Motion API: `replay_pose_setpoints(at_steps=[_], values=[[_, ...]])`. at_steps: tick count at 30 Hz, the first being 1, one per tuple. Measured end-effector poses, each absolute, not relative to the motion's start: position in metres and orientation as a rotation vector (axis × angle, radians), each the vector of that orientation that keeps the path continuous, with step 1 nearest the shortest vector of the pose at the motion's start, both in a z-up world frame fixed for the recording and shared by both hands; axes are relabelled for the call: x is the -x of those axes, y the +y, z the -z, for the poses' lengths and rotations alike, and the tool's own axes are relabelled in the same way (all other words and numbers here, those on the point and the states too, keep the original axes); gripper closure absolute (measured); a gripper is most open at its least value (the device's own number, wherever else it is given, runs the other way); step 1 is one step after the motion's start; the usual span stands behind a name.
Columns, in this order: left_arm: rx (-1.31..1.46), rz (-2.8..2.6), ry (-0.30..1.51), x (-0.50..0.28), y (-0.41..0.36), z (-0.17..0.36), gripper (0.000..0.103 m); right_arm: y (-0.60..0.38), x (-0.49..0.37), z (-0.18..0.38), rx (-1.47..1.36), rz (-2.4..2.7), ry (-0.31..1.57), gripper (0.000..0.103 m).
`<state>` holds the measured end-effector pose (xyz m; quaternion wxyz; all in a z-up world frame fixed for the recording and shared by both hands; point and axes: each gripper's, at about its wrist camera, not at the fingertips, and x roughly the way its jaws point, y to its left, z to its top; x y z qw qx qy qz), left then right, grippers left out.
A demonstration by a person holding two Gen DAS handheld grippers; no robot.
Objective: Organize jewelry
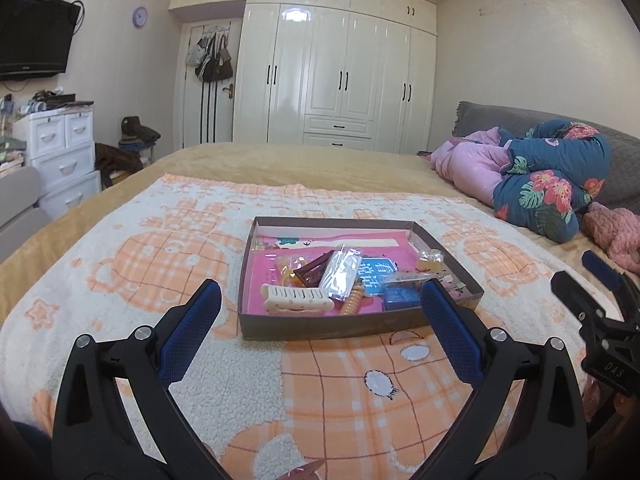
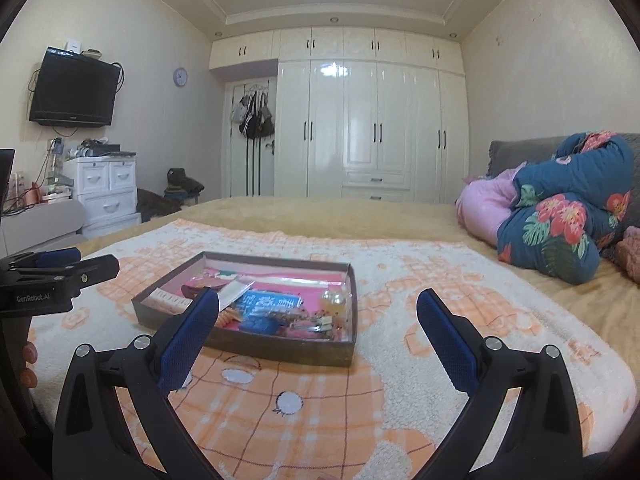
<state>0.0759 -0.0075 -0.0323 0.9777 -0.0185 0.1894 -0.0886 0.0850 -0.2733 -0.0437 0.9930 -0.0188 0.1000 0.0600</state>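
We see the shallow box [image 1: 352, 326] of hair clips and small packets on the orange checked blanket [image 1: 120, 264], with a blue card [image 1: 374, 274] bearing Chinese writing inside. Our left tongs [image 1: 320, 304] and right tongs [image 2: 318, 312] both gape wide, holding nothing. The left one's side reads "GenRobot.AI", and a flowery quilt [image 2: 560, 216] lies far right.

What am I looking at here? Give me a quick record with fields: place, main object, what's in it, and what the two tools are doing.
place: bedroom, on a bed covered by a blanket
main object: shallow box, lying open on the blanket
contents: cream hair clip, orange coil tie, clear packet, blue card, small jar
left gripper: jaws open, empty, facing the box
right gripper: jaws open, empty
background: wardrobe, television, folded quilt
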Motion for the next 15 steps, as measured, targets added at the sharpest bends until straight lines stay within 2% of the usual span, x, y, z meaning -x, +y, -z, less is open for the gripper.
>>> replay_pose_setpoints(at_steps=[4, 15], values=[[0.04, 0.173, 0.379, -0.0768, -0.0073, 0.0334, 0.011, -0.2771, -0.0817, 0.042, 0.027, -0.093, 0.153, 0.006], [0.042, 0.172, 0.365, -0.0759, -0.0061, 0.0328, 0.011, -0.2752, -0.0865, 0.0468, 0.025, -0.103, 0.187, 0.006]])
